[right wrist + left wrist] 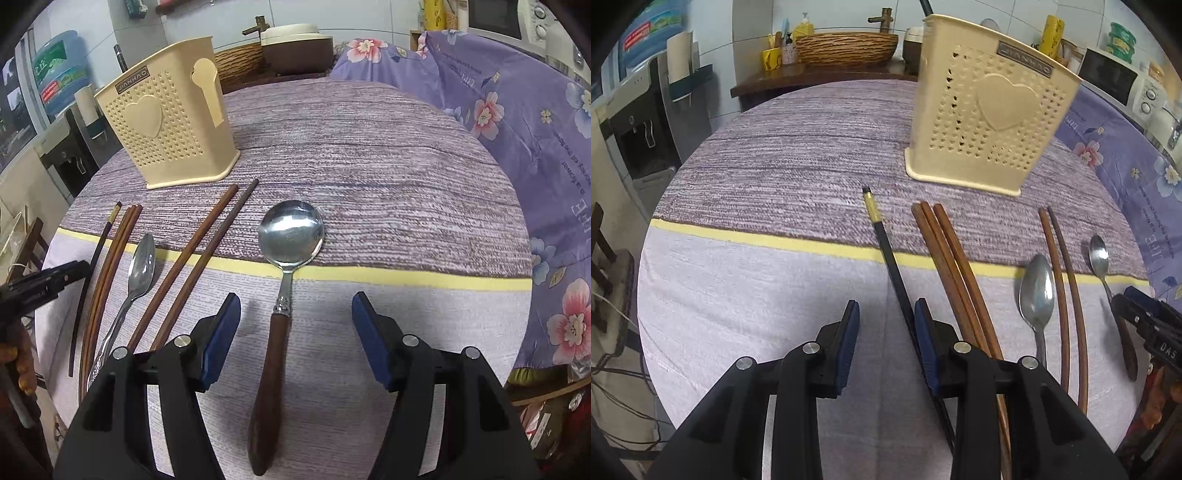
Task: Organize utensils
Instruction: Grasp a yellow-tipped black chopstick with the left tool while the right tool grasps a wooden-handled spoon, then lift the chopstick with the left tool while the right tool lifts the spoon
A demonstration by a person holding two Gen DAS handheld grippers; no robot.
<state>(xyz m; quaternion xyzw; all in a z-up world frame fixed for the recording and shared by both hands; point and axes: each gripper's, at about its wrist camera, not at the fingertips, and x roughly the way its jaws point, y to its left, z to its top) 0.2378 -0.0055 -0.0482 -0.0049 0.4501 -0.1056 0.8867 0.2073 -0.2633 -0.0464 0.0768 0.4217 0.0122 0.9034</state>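
Right wrist view: the right gripper (295, 332) hangs with jaws spread wide and empty around the wooden-handled spoon (275, 310), which lies flat on the tablecloth (406, 314). The left gripper (886, 332) is also unclenched, with the black chopstick (886, 254) against one pad but not pinched. Every chopstick and spoon visible lies beside the cream utensil holder (166, 129), so sorting looks barely begun.

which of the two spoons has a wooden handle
The round-bowled steel spoon lying between the right claw's open fingers has the dark wooden handle; the narrower oval spoon among the chopsticks is all metal.
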